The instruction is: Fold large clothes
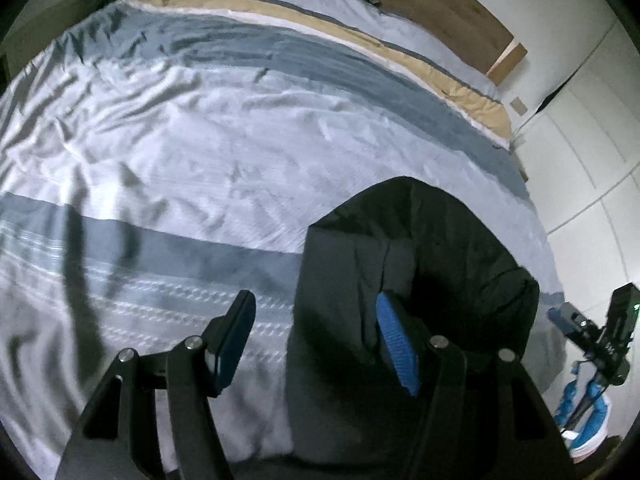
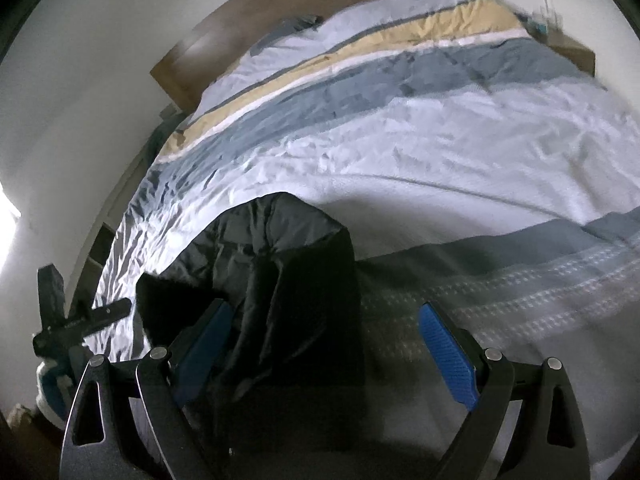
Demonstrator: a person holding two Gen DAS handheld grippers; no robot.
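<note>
Filling both views is a bed [image 1: 200, 128] under a striped cover of pale blue, grey-blue, tan and white bands, with a wooden headboard [image 1: 452, 4] at the far end and white cupboard doors [image 1: 580, 132] off to one side. The cover is creased and rumpled, not smoothed flat.

Next in size is the dark garment [image 1: 420, 264], black and slightly shiny, bunched into a raised hump near the near edge of the bed. It lies between the two tools, and part of it hangs down out of sight at the bottom of both views.

The left gripper [image 1: 320, 344] has its jaws wide apart; the blue pad on one side sits against or just behind a fold of the garment, the other pad is over bare cover. The right gripper [image 2: 332, 344] likewise has its jaws spread, with the garment lying in the gap and against one pad. Neither is clamped on cloth.

The risks, as I judge them: closing now could pinch only a loose outer fold, so the bulk would slide away when lifted. Slippery fabric may also slip from the pads. Jaws that dip too low could catch the cover with the garment. Both views are somewhat blurred, so exact contact is uncertain.
</note>
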